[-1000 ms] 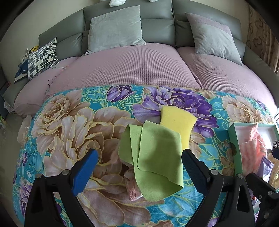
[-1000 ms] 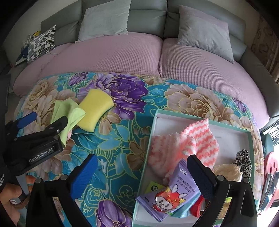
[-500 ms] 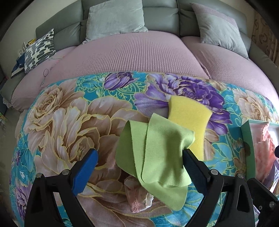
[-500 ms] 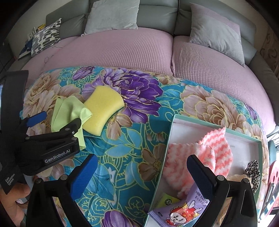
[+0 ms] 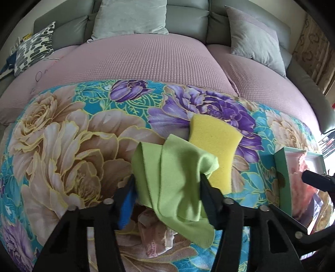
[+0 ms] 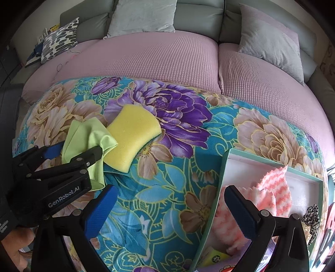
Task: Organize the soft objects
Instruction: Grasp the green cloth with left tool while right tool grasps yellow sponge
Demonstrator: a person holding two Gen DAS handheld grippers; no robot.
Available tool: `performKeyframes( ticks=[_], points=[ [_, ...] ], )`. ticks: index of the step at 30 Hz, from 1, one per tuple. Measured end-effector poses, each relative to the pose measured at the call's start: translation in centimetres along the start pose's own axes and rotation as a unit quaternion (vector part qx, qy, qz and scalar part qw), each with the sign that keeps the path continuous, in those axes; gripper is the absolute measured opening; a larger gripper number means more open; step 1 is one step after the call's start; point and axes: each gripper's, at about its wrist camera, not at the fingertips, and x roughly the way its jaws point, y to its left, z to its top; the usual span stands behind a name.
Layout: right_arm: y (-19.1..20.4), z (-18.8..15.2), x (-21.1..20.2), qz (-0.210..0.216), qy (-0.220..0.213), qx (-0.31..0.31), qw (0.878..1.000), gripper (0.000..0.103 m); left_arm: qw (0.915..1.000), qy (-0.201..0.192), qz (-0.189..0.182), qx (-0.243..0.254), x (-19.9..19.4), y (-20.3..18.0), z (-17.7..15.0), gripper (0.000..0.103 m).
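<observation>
A home living room: a grey-green sofa (image 5: 188, 18) with a pink quilted seat cover (image 5: 146, 60) carries grey throw pillows (image 6: 270, 39) and a black-and-white patterned cushion (image 6: 59, 38), and a floral blanket (image 6: 188, 146) is spread across the front of its seat.

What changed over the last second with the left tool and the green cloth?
The left tool moved forward and closed its fingers from wide open onto the green cloth, which now bunches between them. The right tool stayed open, beside the teal box. The yellow sponge stayed on the floral blanket, and the pink striped cloth stayed in the box.
</observation>
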Motion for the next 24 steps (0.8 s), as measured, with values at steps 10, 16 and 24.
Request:
performKeyframes(
  ticks=[10,16,24],
  points=[
    [0.6,0.7,1.0,0.0,0.003,-0.009,1.0,0.103,0.9989,-0.016,-0.039,-0.02,-1.2,1.3,-0.2,0.036],
    [1.7,1.3,1.8,0.006,0.002,-0.019,1.0,0.103,0.9986,-0.027,-0.033,-0.032,-2.5,2.7,-0.1,0.019],
    [3.7,2.3,3.0,0.018,-0.003,-0.029,0.999,0.103,0.9973,-0.048,0.003,-0.055,-4.1,5.3,-0.1,0.018]
  ],
)
